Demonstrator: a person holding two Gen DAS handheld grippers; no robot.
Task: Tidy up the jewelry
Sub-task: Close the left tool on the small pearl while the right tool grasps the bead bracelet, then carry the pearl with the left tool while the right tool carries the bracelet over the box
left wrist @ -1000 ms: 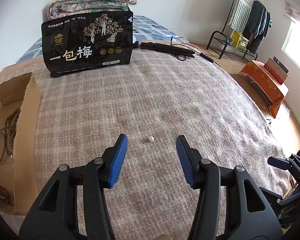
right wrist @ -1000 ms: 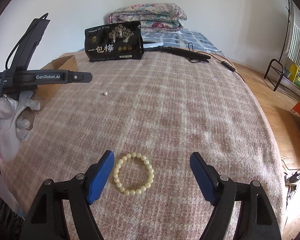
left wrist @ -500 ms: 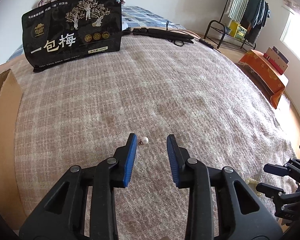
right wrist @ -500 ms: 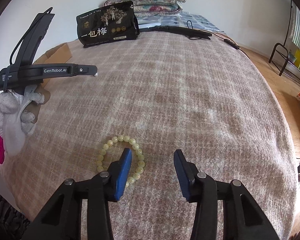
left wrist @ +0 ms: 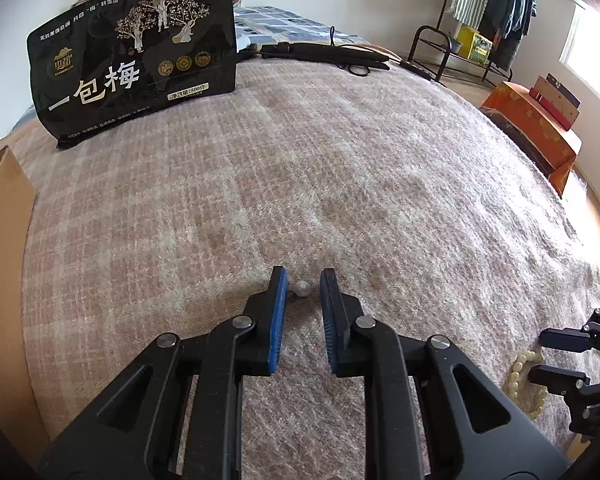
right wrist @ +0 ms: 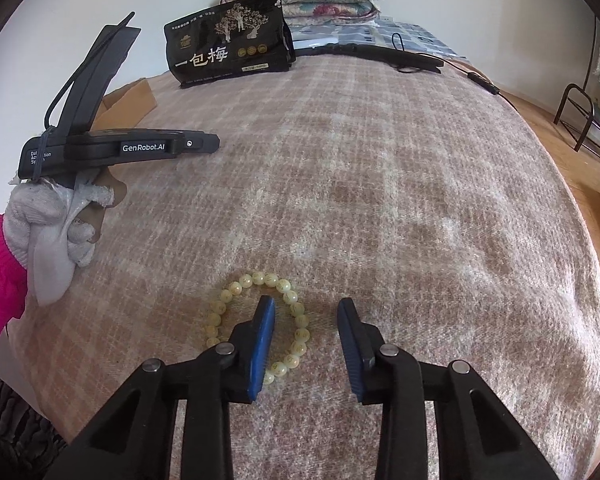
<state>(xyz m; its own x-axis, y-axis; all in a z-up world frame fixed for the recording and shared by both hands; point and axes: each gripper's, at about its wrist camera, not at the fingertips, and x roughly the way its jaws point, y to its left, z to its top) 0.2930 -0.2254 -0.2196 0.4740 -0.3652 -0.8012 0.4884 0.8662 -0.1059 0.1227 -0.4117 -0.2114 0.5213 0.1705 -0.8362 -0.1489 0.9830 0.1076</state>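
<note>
In the left wrist view, your left gripper (left wrist: 303, 282) sits low over the pink-and-cream checked blanket (left wrist: 340, 184) on the bed, its blue-padded jaws drawn narrow with the small white pearl bead (left wrist: 302, 288) between the tips; a sliver of gap seems to remain on each side, so it looks bracketed rather than pinched. The brown cardboard box (left wrist: 4, 240) stands at the left edge and the black snack bag with white Chinese lettering (left wrist: 136, 56) stands upright at the far end. In the right wrist view, your right gripper (right wrist: 306, 316) is moderately open over the pale yellow beaded bracelet (right wrist: 260, 320), which lies flat on the blanket: the left jaw is planted inside the ring and the right jaw stands outside it, so the ring's right-hand run of beads lies between them, not yet squeezed. The step in hand looks like a double pickup, bead on the left and bracelet on the right. Next, you probably need to finish both closures gently, since the round bead may roll off the pads, then lift straight and carry toward the box.
</note>
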